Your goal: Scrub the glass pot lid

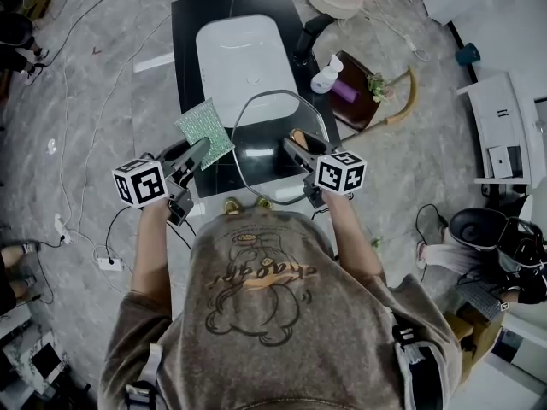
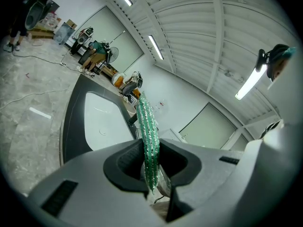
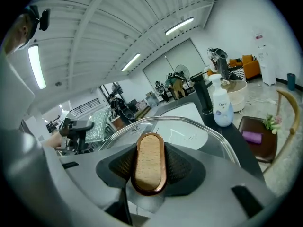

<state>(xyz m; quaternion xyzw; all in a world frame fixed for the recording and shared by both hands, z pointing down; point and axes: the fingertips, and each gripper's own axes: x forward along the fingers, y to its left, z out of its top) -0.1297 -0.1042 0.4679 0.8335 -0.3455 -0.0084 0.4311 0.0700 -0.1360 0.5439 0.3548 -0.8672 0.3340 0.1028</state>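
Shoulders in a brown bear-print T-shirt fill the foreground as a person holds 2 grippers over the front of a black bench with a white basin set into it. On the person's left, the left gripper has its jaws pinched on the lower edge of a green glittery scrub pad, which stands up edge-on from between them. On the right, the right gripper has its jaws closed on the wooden, copper-rimmed handle of the glass pot lid. It holds the lid tilted above the bench's front part, in front of the basin's near edge. The pad sits just beside the lid's left rim; whether the 2 touch cannot be told. A white soap bottle stands at the bench's right edge, beyond the lid.
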